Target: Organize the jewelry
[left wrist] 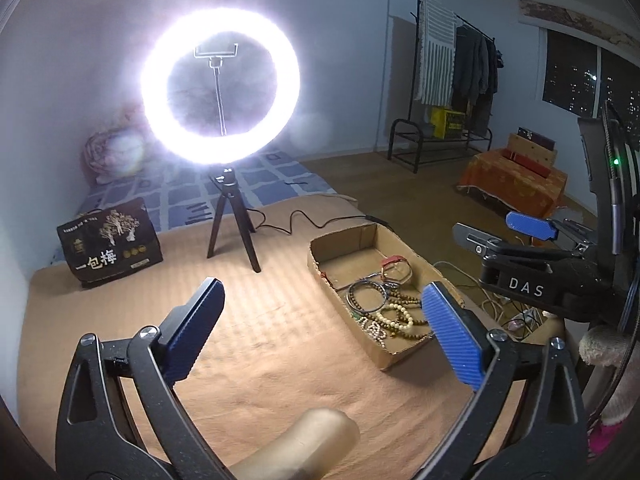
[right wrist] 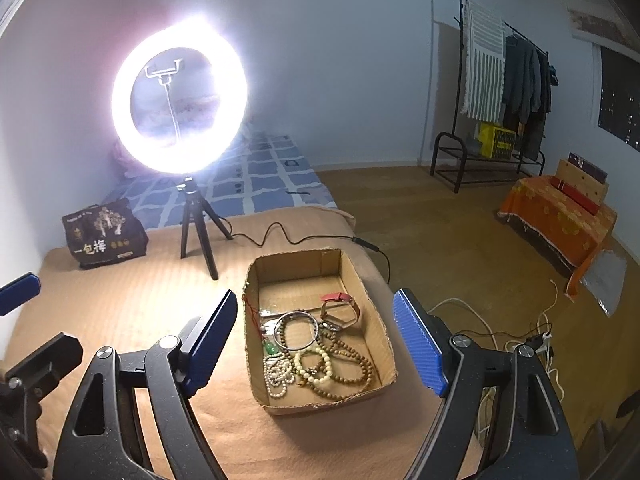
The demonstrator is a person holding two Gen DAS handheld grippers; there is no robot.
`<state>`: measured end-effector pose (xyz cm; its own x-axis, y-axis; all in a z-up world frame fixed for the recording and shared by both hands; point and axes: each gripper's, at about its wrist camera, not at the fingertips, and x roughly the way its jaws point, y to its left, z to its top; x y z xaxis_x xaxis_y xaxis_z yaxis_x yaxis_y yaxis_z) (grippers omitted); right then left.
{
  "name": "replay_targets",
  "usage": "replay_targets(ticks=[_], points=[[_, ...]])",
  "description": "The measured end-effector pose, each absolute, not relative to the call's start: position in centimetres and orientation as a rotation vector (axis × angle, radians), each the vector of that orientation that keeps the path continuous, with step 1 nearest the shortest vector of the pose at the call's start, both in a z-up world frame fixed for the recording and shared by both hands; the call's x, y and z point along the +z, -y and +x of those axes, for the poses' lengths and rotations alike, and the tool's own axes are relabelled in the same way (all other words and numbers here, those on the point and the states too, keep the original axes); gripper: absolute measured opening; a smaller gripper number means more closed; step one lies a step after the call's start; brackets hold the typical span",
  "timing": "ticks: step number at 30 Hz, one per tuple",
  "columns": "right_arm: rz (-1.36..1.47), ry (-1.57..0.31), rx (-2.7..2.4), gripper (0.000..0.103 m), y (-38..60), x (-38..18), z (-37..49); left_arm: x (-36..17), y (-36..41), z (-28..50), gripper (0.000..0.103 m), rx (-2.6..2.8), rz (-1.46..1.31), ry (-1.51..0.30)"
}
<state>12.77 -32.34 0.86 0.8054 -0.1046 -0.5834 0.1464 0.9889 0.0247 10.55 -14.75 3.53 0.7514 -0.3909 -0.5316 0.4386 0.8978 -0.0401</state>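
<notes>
- Between the blue pads of the left gripper (left wrist: 324, 322) lay only bare tan cloth: its jaws stood wide apart and held nothing, and a fingertip (left wrist: 316, 436) showed at the bottom edge of that view.
- The right gripper (right wrist: 316, 342) was likewise spread and empty, poised above the near end of the cardboard box (right wrist: 384, 344) without touching it.
- Seen from the left wrist, the right gripper hung just beyond the far side of the box.
- Every piece of jewelry (right wrist: 316, 352) visible lay inside the box, bunched toward its near end; the far end was bare cardboard.
- The pile was a tangle: a metal bangle (right wrist: 298, 330), a loop of brown wooden beads (right wrist: 352, 364), a cream bead bracelet (right wrist: 316, 366), a string of small pale beads (right wrist: 276, 378), a green pendant (right wrist: 272, 349) on a red cord, and a watch with a red strap (right wrist: 340, 306).
- By my reading, gathering was done or nearly so, with both hands clear of the load.
- Any further sorting would call for a fine pinch on one strand, since the loops overlapped and might drag neighbours along.
- A ring light (right wrist: 180, 96) on a small tripod and a dark printed bag (right wrist: 104, 234) stood well apart on the tan cloth (right wrist: 132, 304).
</notes>
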Motion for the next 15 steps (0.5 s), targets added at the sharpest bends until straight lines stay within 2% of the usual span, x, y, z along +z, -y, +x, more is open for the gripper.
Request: replay_targets(ticks=[15], points=[[0.067,-0.601,-0.139,0.08,32.23,1.1,12.45,3.48,14.64,9.57,0.103,-0.422,0.128,-0.532]])
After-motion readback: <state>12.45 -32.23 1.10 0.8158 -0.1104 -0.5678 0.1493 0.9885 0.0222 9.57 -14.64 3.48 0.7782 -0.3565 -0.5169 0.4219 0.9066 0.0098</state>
